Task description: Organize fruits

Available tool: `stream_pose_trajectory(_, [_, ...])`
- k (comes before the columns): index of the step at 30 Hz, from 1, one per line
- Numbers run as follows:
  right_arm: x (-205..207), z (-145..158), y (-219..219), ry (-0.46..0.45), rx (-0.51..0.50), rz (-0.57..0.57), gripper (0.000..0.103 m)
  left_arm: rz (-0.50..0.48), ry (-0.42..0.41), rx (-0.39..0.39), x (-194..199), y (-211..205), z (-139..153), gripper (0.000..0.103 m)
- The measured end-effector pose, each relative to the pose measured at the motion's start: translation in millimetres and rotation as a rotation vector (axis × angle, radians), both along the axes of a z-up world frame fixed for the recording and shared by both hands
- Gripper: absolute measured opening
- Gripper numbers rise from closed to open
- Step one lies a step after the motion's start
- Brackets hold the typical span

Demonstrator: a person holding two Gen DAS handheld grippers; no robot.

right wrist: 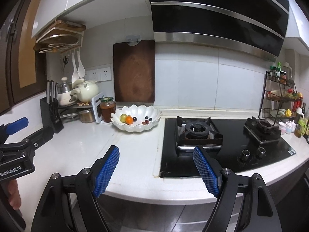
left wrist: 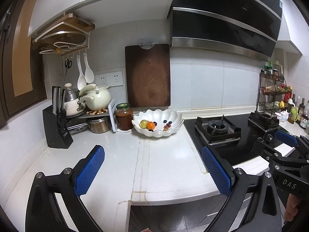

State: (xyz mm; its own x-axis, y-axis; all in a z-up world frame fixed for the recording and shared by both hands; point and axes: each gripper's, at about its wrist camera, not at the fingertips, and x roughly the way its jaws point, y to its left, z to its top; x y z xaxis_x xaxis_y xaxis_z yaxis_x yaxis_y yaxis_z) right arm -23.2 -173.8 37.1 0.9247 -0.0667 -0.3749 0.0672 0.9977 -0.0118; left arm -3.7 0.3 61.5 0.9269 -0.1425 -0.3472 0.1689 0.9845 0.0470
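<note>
While both grippers, left (left wrist: pixel 152 171) and right (right wrist: pixel 156 169), hover spread and empty near the counter edge, your fruits (left wrist: pixel 148 124) lie in the far bowl (left wrist: pixel 176 116); squeeze hard and grapes (right wrist: pixel 147 120) burst or roll.

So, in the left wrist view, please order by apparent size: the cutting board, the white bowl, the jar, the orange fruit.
Largest to smallest:
1. cutting board
2. white bowl
3. jar
4. orange fruit
All sit at a similar distance, so the ranking seems safe.
</note>
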Motion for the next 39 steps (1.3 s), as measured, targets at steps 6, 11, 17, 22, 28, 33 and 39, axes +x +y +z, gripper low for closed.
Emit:
stream_pose_trajectory(6, [-12,0,1,-0.008,0.001,-0.006,0.08,-0.019,0.003,-0.01,-11,1,-1,0.103])
stream_pose_trajectory(11, [-18,0,2,-0.011,-0.011,-0.012,0.08,-0.022,0.008,-0.012,-16,1,-3,0.103])
stream_pose_trajectory(17, [-20,-1,2,-0.008,-0.02,-0.022,0.08,-0.018,-0.002,-0.011,-20,-1,-3,0.103])
stream_pose_trajectory(22, [-22,-1,2,-0.006,-0.021,-0.024,0.08,-0.023,-0.001,-0.012,-20,0,-2,0.103])
stream_pose_trajectory(28, [-23,-2,1,-0.004,-0.023,-0.028,0.08,-0.023,0.0,-0.012,-20,-1,-2,0.103])
stream_pose_trajectory(33, [-24,0,-2,-0.009,-0.021,-0.031,0.08,-0.027,0.001,-0.008,-19,-4,-2,0.103])
stream_pose_trajectory(39, [-25,-1,-5,-0.005,-0.018,-0.035,0.08,-0.034,0.003,-0.002,-19,-9,-1,0.103])
